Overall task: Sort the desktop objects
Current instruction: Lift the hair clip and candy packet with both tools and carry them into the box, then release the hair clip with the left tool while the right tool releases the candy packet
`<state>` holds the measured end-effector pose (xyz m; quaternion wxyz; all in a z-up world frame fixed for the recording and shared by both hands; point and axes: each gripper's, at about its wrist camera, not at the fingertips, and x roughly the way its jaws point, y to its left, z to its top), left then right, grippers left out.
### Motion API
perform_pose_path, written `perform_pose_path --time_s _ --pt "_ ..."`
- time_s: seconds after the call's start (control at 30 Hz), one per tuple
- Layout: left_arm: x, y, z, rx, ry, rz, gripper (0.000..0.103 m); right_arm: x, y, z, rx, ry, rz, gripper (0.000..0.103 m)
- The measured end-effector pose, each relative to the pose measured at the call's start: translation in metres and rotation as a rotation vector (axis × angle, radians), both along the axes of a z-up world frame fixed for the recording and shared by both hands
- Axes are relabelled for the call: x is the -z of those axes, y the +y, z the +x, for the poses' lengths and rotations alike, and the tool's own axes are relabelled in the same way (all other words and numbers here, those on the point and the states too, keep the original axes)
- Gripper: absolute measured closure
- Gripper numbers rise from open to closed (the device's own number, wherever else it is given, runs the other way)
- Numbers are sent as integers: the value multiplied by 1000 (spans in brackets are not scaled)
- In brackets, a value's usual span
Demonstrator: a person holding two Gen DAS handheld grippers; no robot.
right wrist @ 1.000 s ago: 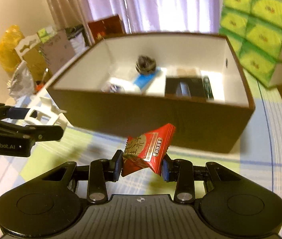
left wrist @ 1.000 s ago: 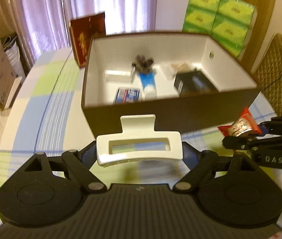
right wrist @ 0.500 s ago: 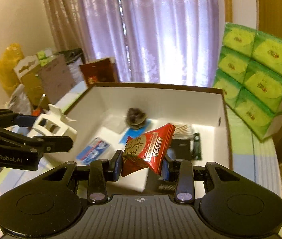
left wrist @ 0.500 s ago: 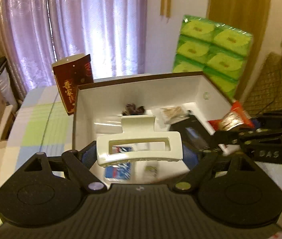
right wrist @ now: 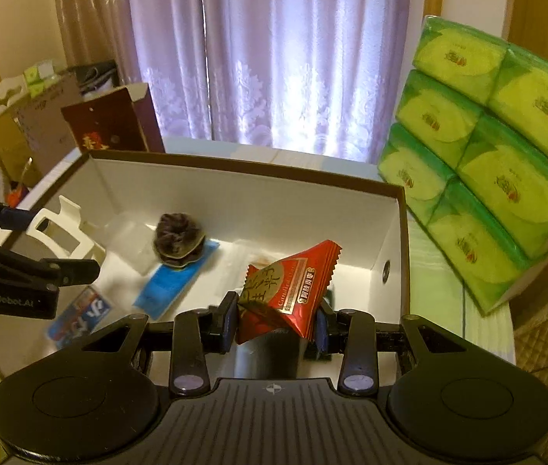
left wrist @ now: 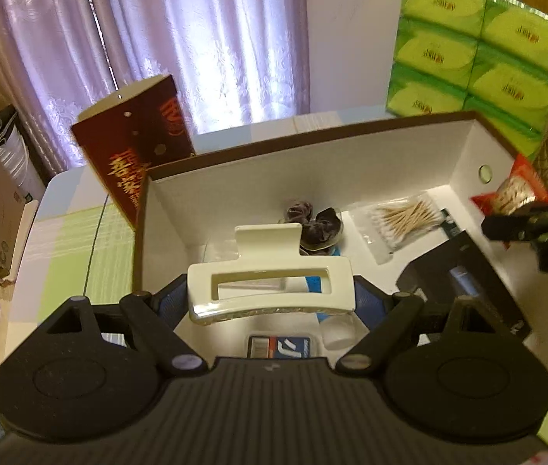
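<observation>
My left gripper (left wrist: 270,302) is shut on a white hair claw clip (left wrist: 270,290) and hangs over the brown box (left wrist: 312,143) with its white inside. My right gripper (right wrist: 276,319) is shut on a red snack packet (right wrist: 289,290), over the right part of the same box (right wrist: 400,232). In the right wrist view the left gripper (right wrist: 26,271) and the clip (right wrist: 61,232) show at the left. Inside the box lie a dark scrunchie (right wrist: 177,236), a blue packet (right wrist: 173,286), cotton swabs (left wrist: 402,221), a black box (left wrist: 464,286) and a small blue-and-red card pack (left wrist: 278,347).
A stack of green tissue packs (right wrist: 483,162) stands right of the box. A dark red carton (left wrist: 134,162) stands at the box's back left corner. Cardboard and bags (right wrist: 10,124) crowd the far left. Checked tablecloth (left wrist: 68,248) shows left of the box, purple curtains behind.
Both grippers have risen from in front of the box's near wall and moved forward over its open top, each still holding its object.
</observation>
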<state>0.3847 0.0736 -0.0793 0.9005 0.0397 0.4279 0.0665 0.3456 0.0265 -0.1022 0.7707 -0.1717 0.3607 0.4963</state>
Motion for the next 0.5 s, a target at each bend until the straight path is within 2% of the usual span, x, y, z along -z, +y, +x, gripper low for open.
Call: perform_pose_path --time_s 0.27,0.5 --pt "17 0 22 2 26 21 19 9 10 11 -2 -7 -27 67" --pt "18 3 28 1 22 22 18 12 10 18 4 3 -24 67"
